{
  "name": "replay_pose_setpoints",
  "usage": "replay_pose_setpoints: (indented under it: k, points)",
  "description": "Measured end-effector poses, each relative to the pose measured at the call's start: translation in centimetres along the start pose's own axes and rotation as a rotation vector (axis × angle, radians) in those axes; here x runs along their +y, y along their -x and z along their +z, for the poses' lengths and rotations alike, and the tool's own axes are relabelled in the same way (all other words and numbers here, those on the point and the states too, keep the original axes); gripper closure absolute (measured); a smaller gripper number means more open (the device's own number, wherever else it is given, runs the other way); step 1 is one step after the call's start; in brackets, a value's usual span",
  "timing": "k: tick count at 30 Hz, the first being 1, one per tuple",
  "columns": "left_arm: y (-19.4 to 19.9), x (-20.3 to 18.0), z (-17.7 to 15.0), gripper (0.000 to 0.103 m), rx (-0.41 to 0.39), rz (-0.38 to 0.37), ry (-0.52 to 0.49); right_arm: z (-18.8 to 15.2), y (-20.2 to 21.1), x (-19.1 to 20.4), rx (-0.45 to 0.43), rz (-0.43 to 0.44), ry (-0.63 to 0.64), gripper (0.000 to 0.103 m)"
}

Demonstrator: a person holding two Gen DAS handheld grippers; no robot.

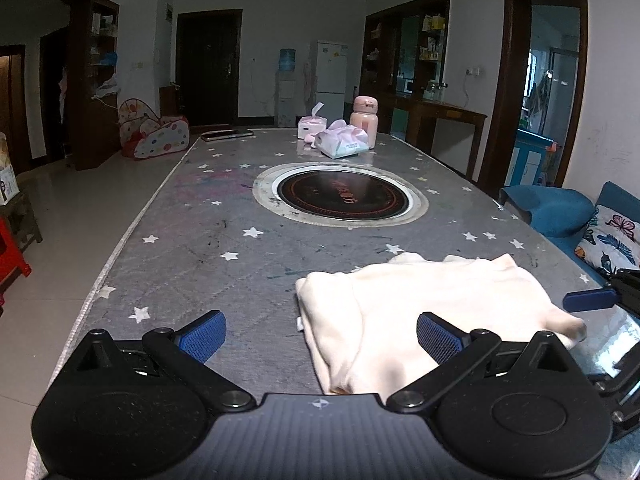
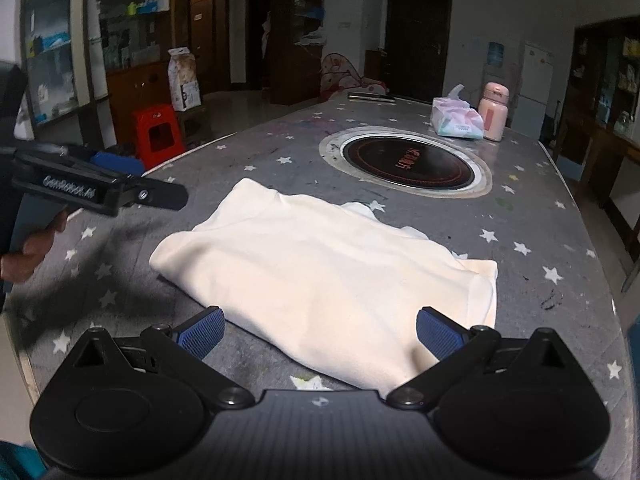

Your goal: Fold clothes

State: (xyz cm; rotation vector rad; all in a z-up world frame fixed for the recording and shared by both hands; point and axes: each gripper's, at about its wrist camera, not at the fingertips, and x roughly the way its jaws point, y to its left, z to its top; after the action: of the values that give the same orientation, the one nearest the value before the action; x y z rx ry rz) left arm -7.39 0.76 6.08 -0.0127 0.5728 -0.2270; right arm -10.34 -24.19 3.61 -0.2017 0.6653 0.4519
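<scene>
A cream garment lies folded into a flat, roughly rectangular pad on the grey star-patterned table. My right gripper is open just above the near edge of the garment, with nothing between its blue pads. In the left wrist view the cream garment sits to the right of centre. My left gripper is open near the garment's left edge, its right pad over the cloth and its left pad over bare table. In the right wrist view, the left gripper hangs left of the garment, held by a hand.
A round black induction plate is set into the table beyond the garment. A tissue pack, a pink bottle and a phone lie at the far end. A red stool stands left; a blue sofa with cushion right.
</scene>
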Motion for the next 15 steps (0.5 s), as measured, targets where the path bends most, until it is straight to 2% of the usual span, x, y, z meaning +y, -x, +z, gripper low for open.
replay_pose_setpoints:
  k: [10, 15]
  points:
    - [-0.8, 2.4, 0.2, 0.000, 0.021, 0.033, 0.044, 0.8, -0.4, 2.7, 0.013, 0.044, 0.099, 0.000]
    - [-2.0, 3.2, 0.4, 0.000, 0.074, 0.015, 0.096, 1.4, -0.7, 4.3, 0.010, 0.066, 0.160, 0.001]
